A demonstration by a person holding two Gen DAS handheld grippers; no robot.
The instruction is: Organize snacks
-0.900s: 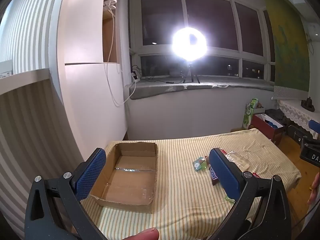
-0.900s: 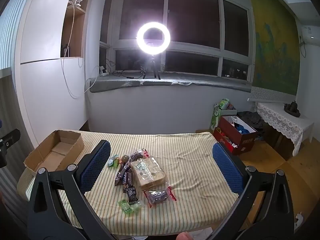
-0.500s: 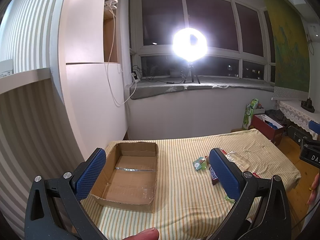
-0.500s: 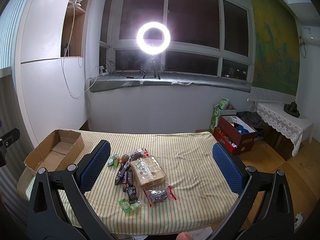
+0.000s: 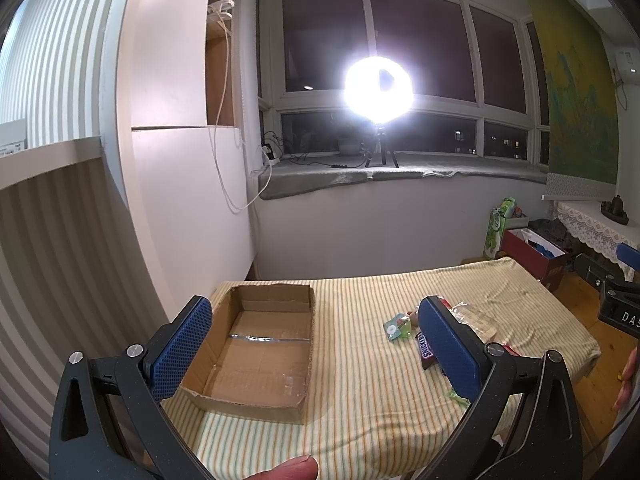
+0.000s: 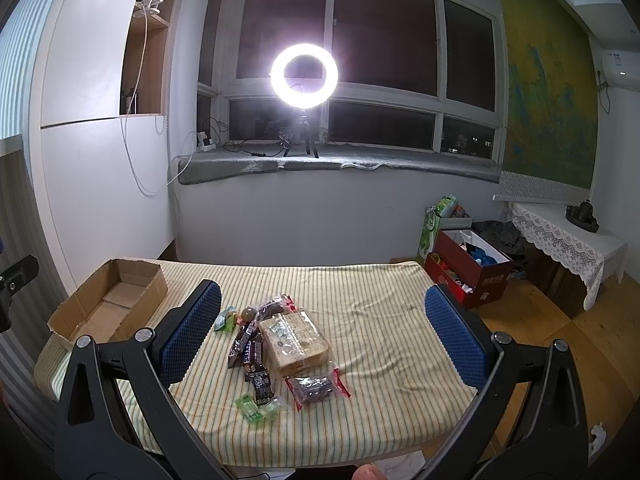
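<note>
An empty open cardboard box [image 5: 260, 344] sits at the left end of the striped table [image 5: 360, 400]; it also shows in the right wrist view [image 6: 108, 304]. A pile of snacks lies mid-table: a clear bag of biscuits [image 6: 294, 340], dark candy bars [image 6: 250, 350], a red-edged packet [image 6: 316, 387], a green packet [image 6: 254, 406] and small sweets [image 6: 230, 318]. In the left wrist view a Snickers bar [image 5: 425, 350] and a green sweet [image 5: 398, 326] show. My left gripper [image 5: 316, 348] is open, empty, held above the box's right side. My right gripper [image 6: 320, 332] is open, empty, above the pile.
A ring light [image 6: 305, 74] glares from the windowsill behind the table. A red box [image 6: 468, 272] and a green bag [image 6: 436, 224] stand on the floor to the right, beside a lace-covered side table [image 6: 560, 236]. A white cabinet [image 5: 180, 200] is on the left.
</note>
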